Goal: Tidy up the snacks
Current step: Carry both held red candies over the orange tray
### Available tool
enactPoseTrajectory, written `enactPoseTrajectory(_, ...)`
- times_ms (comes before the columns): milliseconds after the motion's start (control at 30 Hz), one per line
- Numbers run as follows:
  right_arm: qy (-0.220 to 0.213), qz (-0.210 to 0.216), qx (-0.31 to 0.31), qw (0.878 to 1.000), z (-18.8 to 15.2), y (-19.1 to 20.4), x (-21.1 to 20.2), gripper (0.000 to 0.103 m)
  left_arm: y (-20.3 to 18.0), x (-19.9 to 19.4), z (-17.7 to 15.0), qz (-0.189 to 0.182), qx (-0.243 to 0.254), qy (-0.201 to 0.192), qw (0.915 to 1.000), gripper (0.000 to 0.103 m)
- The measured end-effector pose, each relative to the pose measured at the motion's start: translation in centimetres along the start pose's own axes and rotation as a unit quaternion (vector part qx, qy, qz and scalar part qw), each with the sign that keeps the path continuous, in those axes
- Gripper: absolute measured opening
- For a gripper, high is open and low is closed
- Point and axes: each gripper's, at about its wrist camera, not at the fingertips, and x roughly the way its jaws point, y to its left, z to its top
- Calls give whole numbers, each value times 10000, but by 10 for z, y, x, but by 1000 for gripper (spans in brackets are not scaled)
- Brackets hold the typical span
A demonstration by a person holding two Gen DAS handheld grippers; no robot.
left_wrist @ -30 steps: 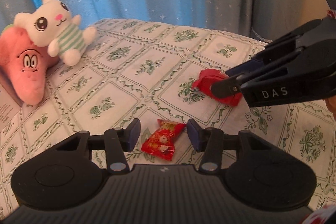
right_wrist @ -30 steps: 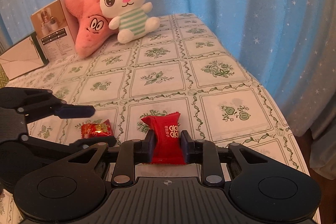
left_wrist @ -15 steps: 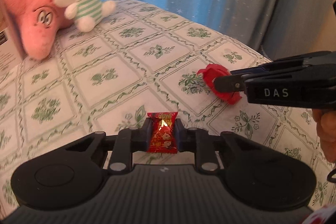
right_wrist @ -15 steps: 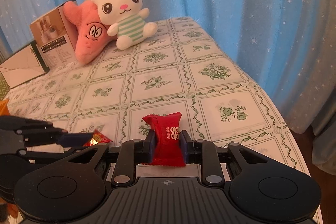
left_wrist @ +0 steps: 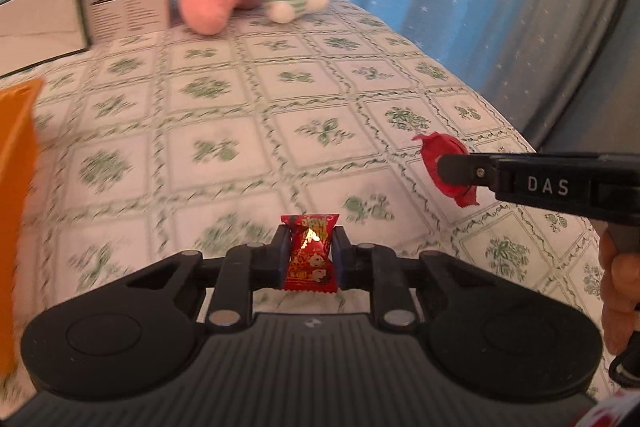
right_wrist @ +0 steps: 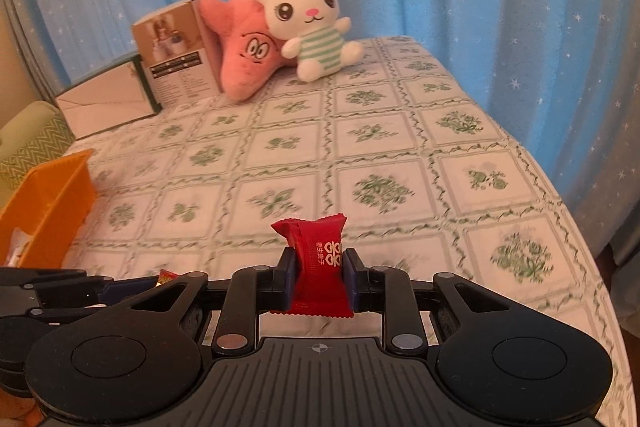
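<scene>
Blue star-dotted curtains are hanging behind a table (right_wrist: 400, 163) covered in green floral cloth. I am pinching a patterned red candy (left_wrist: 310, 253) in my left gripper (left_wrist: 309, 255) and a plain red candy (right_wrist: 320, 267) in my right gripper (right_wrist: 319, 277), both lifted above the cloth. An orange bin (right_wrist: 48, 207) is sitting to the left.
</scene>
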Motion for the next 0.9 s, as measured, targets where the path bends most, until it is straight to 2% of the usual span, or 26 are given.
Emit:
enactPoseTrajectory(233, -5, 134, 45, 9999, -39, 34, -41, 25, 18, -61, -35, 301, -360, -74, 9989, 19)
enactPoseTrajectory(333, 5, 139, 68, 9999, -56, 45, -59, 25, 22, -86, -49, 407, -354, -88, 9985, 19)
enactPoseTrajectory(567, -73, 186, 182, 9996, -88, 73, -98, 25, 29, -135, -78, 494, -609, -178, 9968, 19)
enactPoseTrajectory(900, -109, 384, -38, 9992, -111, 119, -133, 25, 41, -190, -100, 641, -824, -381, 9938, 19)
